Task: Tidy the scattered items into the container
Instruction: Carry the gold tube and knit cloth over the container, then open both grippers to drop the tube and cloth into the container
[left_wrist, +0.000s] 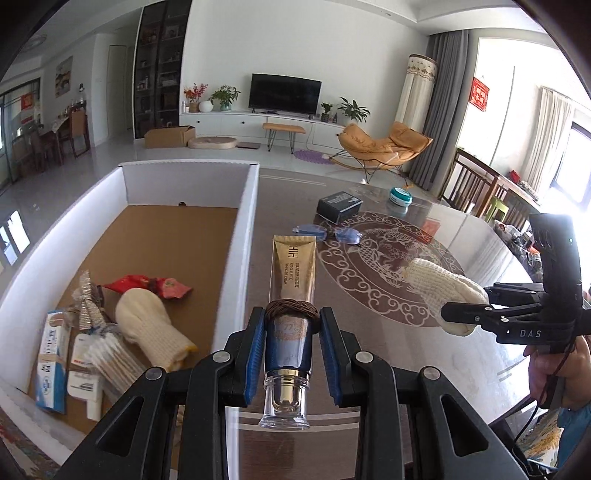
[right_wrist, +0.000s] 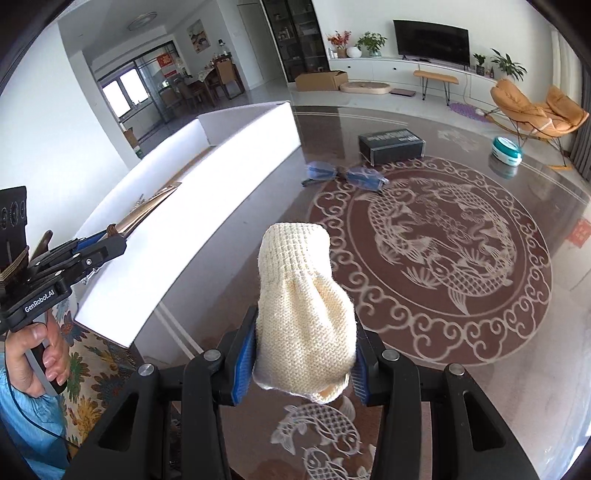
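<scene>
Beside the white container's right wall, above the glossy table: left gripper pinching a gold-and-blue cream tube; right gripper clamped on 1 knitted cream mitten. Second mitten lying inside already.

Both handheld grippers point forward and downward: the left gripper clamps a cream tube, while the right gripper grips a knitted glove, each held by a bare hand.
</scene>
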